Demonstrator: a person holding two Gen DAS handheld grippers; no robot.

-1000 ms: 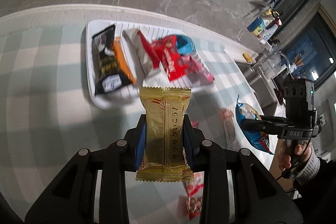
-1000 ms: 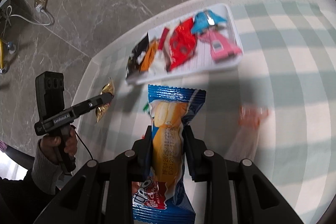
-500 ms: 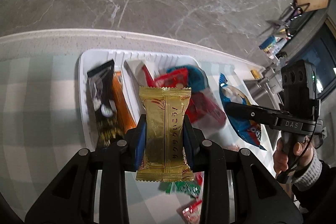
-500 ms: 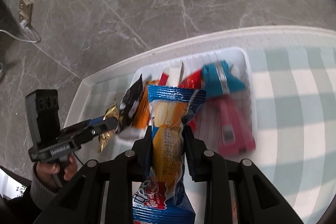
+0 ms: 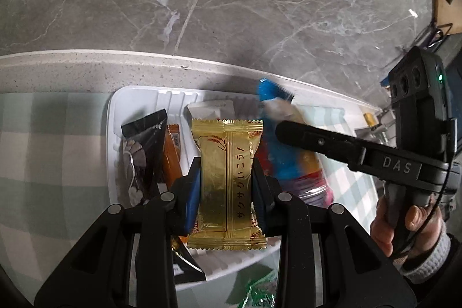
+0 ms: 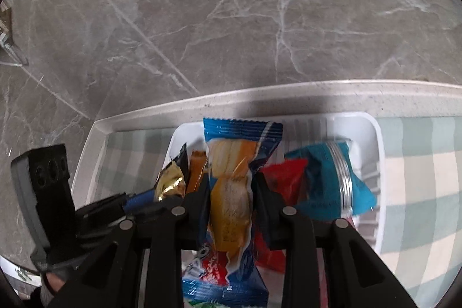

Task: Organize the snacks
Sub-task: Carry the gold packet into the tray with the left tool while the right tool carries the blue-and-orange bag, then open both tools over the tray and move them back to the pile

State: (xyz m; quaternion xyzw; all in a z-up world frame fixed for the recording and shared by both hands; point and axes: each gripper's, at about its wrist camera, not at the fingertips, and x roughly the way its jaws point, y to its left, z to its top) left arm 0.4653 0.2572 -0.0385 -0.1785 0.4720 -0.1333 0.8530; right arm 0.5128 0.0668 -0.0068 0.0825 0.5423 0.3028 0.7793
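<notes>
- The gold packet (image 5: pixel 225 186) is a flat, shiny foil pillow with zigzag-crimped ends and dark print down its face; the left hand-held gripper (image 5: pixel 225 189) grasps it upright between blue-padded fingers (image 5: pixel 193 192), above the near part of the tray (image 5: pixel 114 117).
- The blue packet (image 6: pixel 231 192) is glossy, crinkled film with a serrated top edge, a yellow picture in the middle and red-and-white lettering low down. It sits between the black fingers of the right hand-held gripper (image 6: pixel 231 207), whose jaws are opening at this moment; whether the pads press it I cannot tell.
- The tray is white moulded plastic, rectangular with rounded corners and a ribbed floor.
- Lying in it: a black packet (image 5: pixel 141 152) with pale round shapes printed on it, a slim orange packet (image 5: pixel 171 158) touching its right side, a red packet (image 6: pixel 286 178) and a teal packet (image 6: pixel 332 178) at the right end.
- In the left wrist view the right hand-held gripper's black arm, marked DAS, crosses over the tray's right half, held by a hand (image 5: pixel 404 221) in a grey ribbed cuff; the blue packet there is motion-blurred.
- A green wrapper (image 5: pixel 257 290) lies on the tabletop just near of the tray.
- The tabletop (image 5: pixel 52 134) carries a pale green and white checked cloth and has a speckled white rim at its far edge.
- Beyond it lies a grey marble-veined floor (image 5: pixel 231 5).
</notes>
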